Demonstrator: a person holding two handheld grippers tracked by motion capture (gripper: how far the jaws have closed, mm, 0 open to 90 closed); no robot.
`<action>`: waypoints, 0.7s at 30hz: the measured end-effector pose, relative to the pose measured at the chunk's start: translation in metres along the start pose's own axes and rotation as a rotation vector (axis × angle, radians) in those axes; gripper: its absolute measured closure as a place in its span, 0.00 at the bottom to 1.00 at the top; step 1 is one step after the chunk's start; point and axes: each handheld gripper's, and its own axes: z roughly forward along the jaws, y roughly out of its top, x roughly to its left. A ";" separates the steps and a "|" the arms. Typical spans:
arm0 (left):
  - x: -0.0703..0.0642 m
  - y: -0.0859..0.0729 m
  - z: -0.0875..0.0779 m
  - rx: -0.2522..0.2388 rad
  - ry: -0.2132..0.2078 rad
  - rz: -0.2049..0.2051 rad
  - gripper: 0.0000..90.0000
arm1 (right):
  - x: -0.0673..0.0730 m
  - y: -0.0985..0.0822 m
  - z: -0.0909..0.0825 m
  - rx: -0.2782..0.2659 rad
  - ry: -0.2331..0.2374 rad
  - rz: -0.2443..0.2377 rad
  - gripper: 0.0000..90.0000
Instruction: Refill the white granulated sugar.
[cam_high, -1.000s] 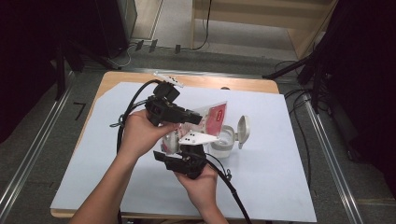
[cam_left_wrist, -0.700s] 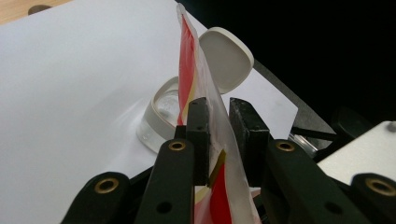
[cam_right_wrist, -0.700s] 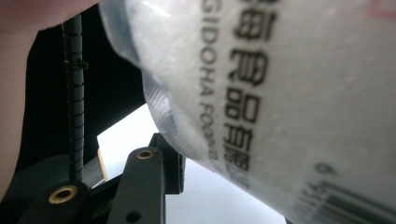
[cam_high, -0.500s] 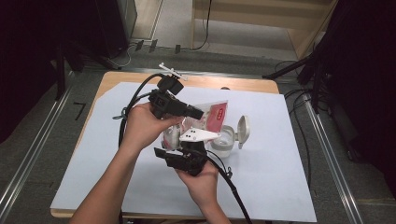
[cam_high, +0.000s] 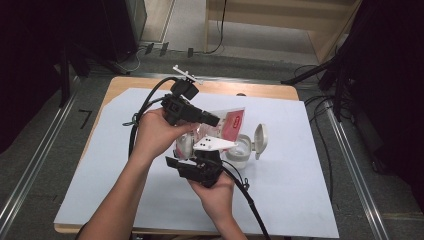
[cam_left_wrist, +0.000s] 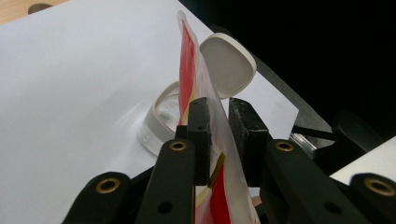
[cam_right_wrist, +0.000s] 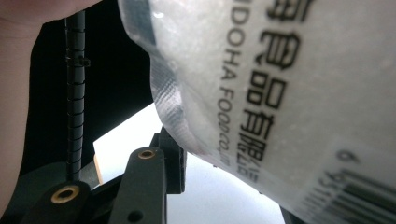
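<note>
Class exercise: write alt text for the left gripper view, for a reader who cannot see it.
Two black jaws of the left gripper pinch a red and white plastic packet that stands upright between them. Behind it, a round white container with its hinged lid flipped open sits on a white sheet.

Both hand-held grippers (cam_high: 212, 120) (cam_high: 197, 150) meet mid-table (jaws clamped, forearms raised).

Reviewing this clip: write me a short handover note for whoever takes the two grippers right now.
Left gripper: shut on the top of the red-and-white pouch.
Right gripper: shut on the pouch's lower part, seen close up in the right gripper view.
Pouch is held in the air beside the round white container, whose flip lid stands open.
Done: pouch lifted, container opened.
Left: probably tear the pouch open and pour it in; no tear visible yet.
</note>
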 end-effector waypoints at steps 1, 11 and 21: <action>0.000 0.000 0.000 0.000 0.001 0.001 0.88 | 0.000 0.000 0.000 0.000 0.001 -0.001 0.70; -0.001 0.000 0.000 0.002 0.007 0.002 0.88 | 0.001 0.000 -0.001 0.005 0.000 -0.005 0.70; -0.002 0.000 0.000 0.002 0.003 0.000 0.88 | 0.002 0.000 -0.001 0.008 -0.005 -0.016 0.70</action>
